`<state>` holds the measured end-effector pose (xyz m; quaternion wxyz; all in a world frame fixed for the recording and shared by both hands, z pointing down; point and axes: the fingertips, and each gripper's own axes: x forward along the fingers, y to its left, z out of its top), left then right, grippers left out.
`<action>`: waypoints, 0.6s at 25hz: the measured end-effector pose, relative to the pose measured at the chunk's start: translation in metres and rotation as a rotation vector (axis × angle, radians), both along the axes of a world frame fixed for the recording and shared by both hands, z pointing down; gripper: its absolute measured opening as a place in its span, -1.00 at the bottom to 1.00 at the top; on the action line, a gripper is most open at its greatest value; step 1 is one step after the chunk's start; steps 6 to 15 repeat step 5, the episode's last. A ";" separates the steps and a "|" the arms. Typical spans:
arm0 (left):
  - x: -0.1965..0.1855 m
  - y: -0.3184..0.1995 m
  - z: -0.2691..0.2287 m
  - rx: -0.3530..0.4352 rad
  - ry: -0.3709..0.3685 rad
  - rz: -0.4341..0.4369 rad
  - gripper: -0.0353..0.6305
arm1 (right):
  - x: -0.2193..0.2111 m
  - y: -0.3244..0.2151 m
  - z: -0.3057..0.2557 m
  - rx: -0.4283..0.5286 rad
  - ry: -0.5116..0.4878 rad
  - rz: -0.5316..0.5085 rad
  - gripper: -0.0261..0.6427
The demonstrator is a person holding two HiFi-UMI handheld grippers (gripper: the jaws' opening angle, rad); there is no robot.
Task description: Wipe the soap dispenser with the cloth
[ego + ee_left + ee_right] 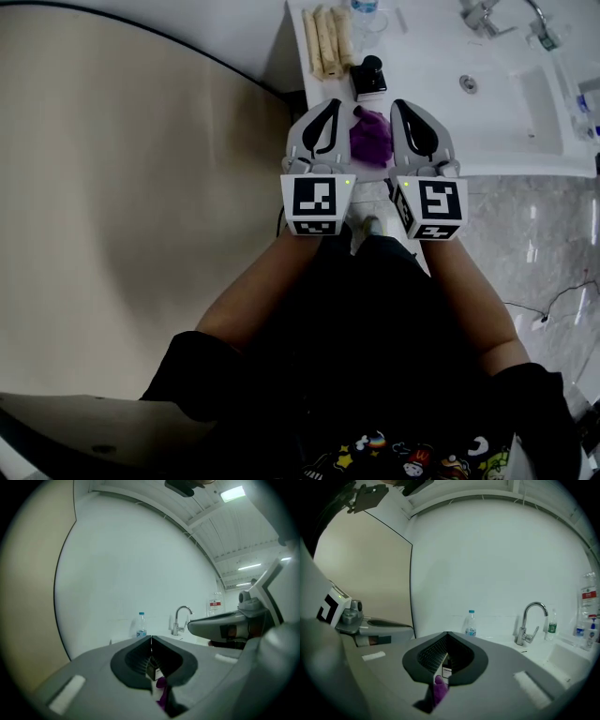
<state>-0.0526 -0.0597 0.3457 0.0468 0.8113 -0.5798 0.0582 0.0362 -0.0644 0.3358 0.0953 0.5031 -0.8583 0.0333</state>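
1. Broadly, the white counter [427,56] fills the upper right of the head view, with its sink basin [534,103] and faucet [483,17] further right. Beige floor lies to the left.
2. Both tools hover side by side over the counter's near edge. The left gripper [325,117] has its jaws pressed together at the tips and holds nothing. The right gripper [411,117] is closed the same way and is also empty. In each gripper view, only the gap behind the pads shows what lies below.
3. Three rolled towels [328,39] lie at the counter's far left, apart from the work.
4. The purple cloth [371,136] sits crumpled on the counter between the two grippers, touching neither as far as I can tell. It looks soft, light and limp, so a jaw should open and pinch a raised fold near the top of the heap. It will likely drape and bunch once lifted.
5. The soap dispenser [368,77] is dark and stands just beyond the cloth, near the towels. It appears small and rigid, probably smooth-sided and light enough to slide or tip under wiping pressure. I would grip its body across the flat sides, below the pump head, which could squirt if pressed.
6. A water bottle [471,623] stands at the back wall.
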 end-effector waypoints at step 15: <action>0.016 0.007 -0.005 0.013 -0.011 -0.057 -0.89 | 0.014 -0.001 0.004 -0.006 0.006 -0.051 -0.86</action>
